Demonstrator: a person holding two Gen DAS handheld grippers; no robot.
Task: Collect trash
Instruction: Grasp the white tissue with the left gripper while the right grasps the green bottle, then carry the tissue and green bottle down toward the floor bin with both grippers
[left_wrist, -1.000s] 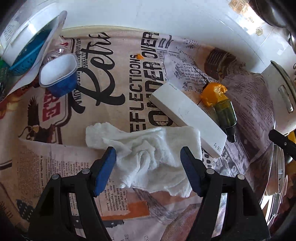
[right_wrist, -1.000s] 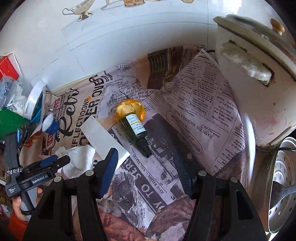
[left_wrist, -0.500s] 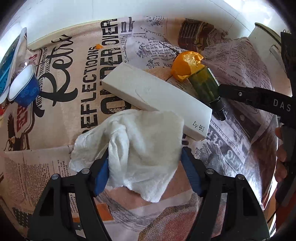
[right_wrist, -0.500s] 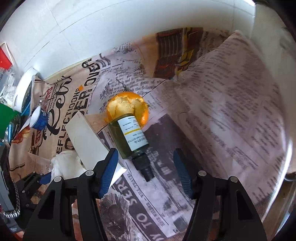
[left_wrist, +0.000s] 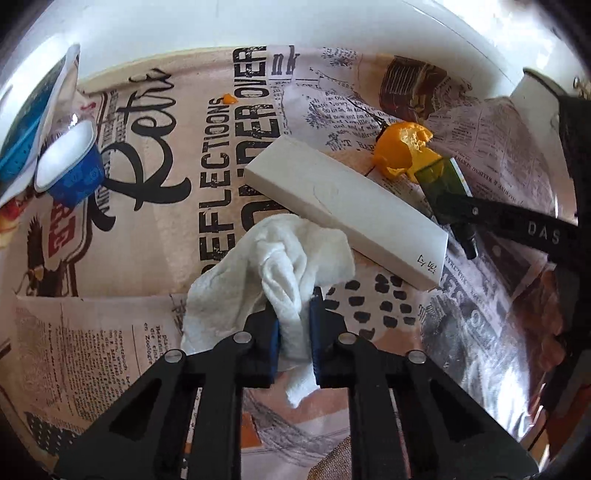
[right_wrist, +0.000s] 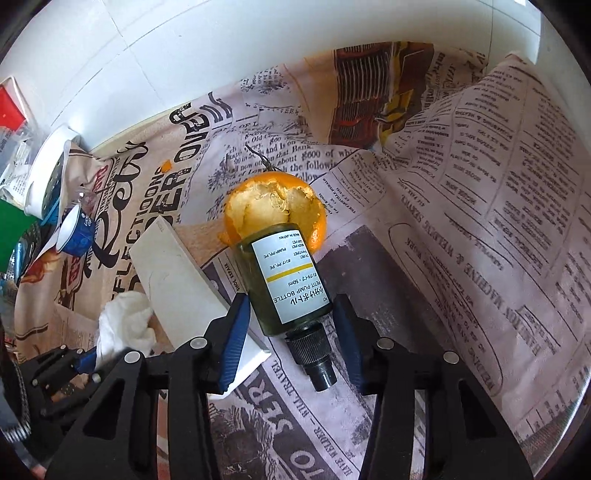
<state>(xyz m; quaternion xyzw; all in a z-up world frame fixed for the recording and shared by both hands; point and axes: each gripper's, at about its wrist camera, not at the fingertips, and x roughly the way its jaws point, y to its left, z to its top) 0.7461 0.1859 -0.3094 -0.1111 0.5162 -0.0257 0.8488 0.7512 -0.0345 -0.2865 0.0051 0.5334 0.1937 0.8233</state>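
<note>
both jaws closing: left gripper (left_wrist: 295, 325) pinching tissue (left_wrist: 280, 258), right gripper (right_wrist: 293, 332) straddling bottle (right_wrist: 284, 280).

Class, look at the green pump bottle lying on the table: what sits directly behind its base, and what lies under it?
Behind the green pump bottle sits an orange peel, its torn, pithy hollow facing the bottle. Newspaper-print covering lies underneath. The peel's lower edge is hidden by the bottle.

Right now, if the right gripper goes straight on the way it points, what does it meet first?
Most likely the green bottle: it already lies between the jaws of the right gripper. The orange peel is just beyond it.
</note>
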